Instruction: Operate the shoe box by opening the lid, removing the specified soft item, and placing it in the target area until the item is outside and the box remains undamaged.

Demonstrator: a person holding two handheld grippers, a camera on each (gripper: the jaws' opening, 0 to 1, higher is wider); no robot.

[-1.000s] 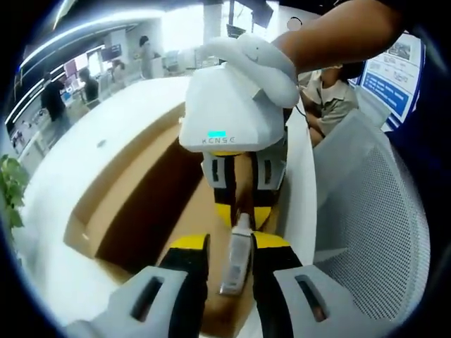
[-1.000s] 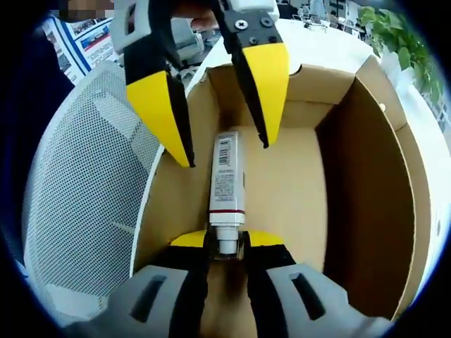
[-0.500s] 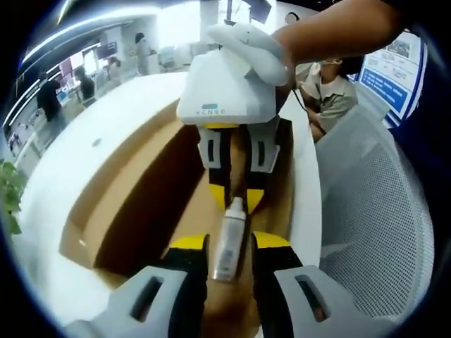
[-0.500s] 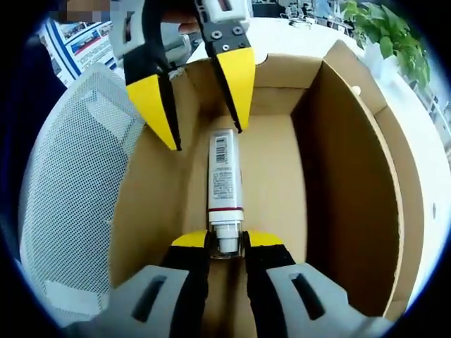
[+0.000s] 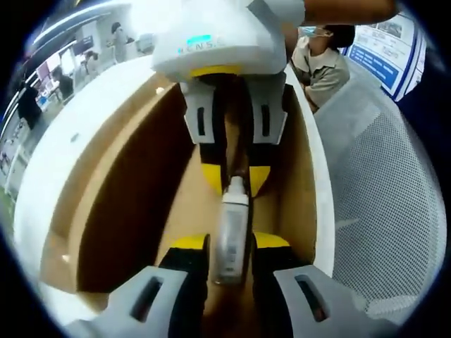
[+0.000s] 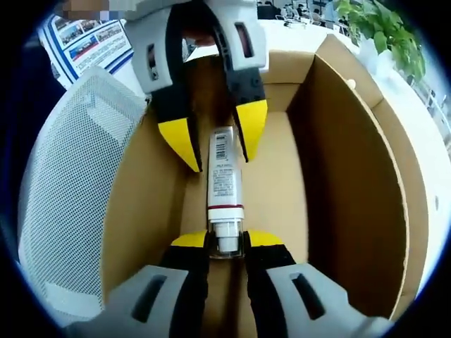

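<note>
A round white bench [image 5: 42,162] carries the open brown cardboard shoe box [image 6: 352,176], its lid off and its tall walls framing both of your views. Just beside the bench stands a white mesh-backed chair [image 6: 70,211], and behind it hangs a blue-and-white printed poster [image 6: 91,42]. A leafy green plant [image 6: 384,35] sits past the box's far corner in the right gripper view, while a seated person in a beige top [image 5: 324,67] shows beyond the bench in the left gripper view, with other people standing farther back.

Inside the box, your two tools meet head-on over its floor. Your right tongs [image 6: 225,243], grey-bodied with yellow tips, are clamped on the cap end of the white squeeze tube with a red band and a barcode label [image 6: 224,186], which lies lengthwise along the bottom of the box. Your left tongs [image 5: 229,243] straddle the tube's other end, jaws parted, yellow tips on either side of it; the right gripper view shows a gap between each tip and the tube, so they have not closed on it. In the left gripper view the tube [image 5: 232,232] runs straight from between your left jaws to the right tongs [image 5: 235,179] opposite. The tube is inside the box, touching its floor or very near it; which cannot be told.
</note>
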